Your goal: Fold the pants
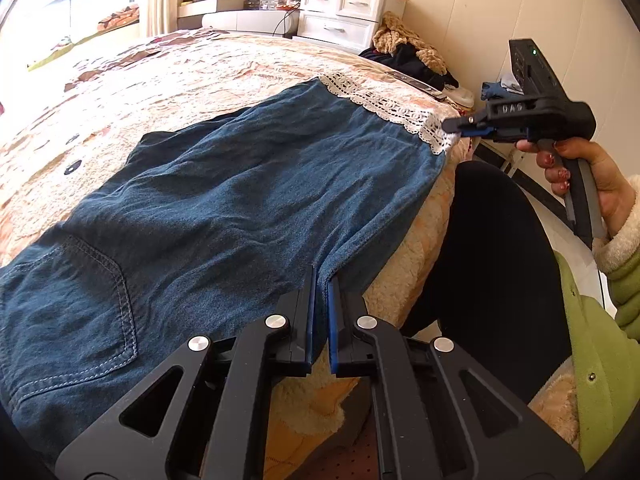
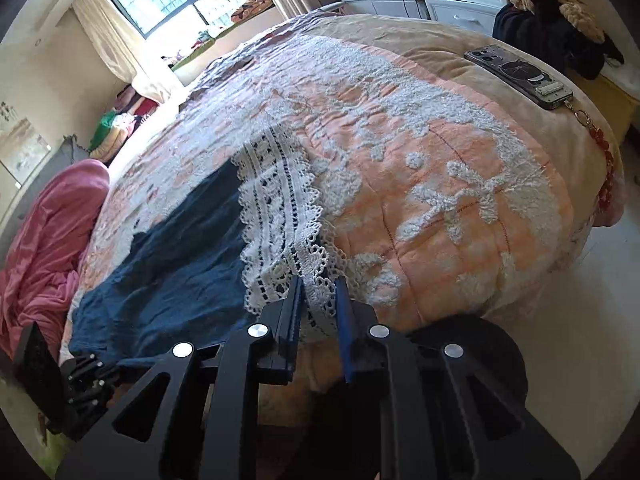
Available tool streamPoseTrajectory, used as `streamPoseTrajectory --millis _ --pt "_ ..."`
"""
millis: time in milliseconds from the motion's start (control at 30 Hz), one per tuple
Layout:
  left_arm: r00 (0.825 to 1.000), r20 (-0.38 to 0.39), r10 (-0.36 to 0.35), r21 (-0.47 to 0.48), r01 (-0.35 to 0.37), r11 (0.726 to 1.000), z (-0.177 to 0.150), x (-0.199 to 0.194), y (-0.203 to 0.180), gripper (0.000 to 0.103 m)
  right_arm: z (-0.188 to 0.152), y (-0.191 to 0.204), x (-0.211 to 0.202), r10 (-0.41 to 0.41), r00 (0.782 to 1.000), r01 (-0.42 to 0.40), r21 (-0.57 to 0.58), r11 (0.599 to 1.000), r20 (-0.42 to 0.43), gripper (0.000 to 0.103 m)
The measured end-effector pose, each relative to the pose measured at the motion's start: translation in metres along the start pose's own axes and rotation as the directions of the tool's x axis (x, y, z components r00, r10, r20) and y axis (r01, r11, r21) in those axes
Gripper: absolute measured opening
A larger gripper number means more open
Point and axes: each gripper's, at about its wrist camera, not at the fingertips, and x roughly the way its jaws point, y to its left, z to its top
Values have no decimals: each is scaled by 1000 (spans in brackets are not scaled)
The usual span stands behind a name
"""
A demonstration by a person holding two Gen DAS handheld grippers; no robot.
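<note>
Pants (image 1: pixel 224 200) lying flat on the bed (image 1: pixel 168 80) along its near edge, the lace hem (image 2: pixel 276 216) pointing right. Left tongs (image 1: pixel 322 280) sitting at the near edge of the pants, mid-length; right tongs (image 2: pixel 318 284) sitting at the hem's near corner. Phone (image 2: pixel 520 78) lying on the bed's far right corner. Drawers (image 1: pixel 340 12) standing behind the bed.

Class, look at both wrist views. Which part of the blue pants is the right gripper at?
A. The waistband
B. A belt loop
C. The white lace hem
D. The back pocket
C: the right gripper has the white lace hem of the pants between its fingers at the bed's edge.
</note>
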Motion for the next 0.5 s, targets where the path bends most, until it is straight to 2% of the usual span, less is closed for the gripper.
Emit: streamPoseTrajectory --millis 167,267,367,400,467,500 --pt "1000 -13 4 -9 -4 1000 -2 4 2 1 -6 -9 16 -33 998 33 1 999 -54 18" --pt "1000 -13 10 -12 -10 1000 -3 4 3 2 -6 -8 13 -58 997 57 -12 998 -54 28" --pt "1000 -9 11 -9 -11 1000 -2 1 2 2 -1 -4 -6 -54 999 54 -31 998 4 30" --pt "1000 -7 12 -6 -12 1000 -2 0 2 3 1 0 -14 -40 998 42 -43 998 38 34" --pt "1000 -1 20 1 -20 1000 0 -5 -1 10 4 18 -25 -13 996 23 -116 993 87 39" --pt "1000 12 23 4 -23 1000 1 -10 -3 22 6 28 -27 -3 995 18 -153 988 97 42"
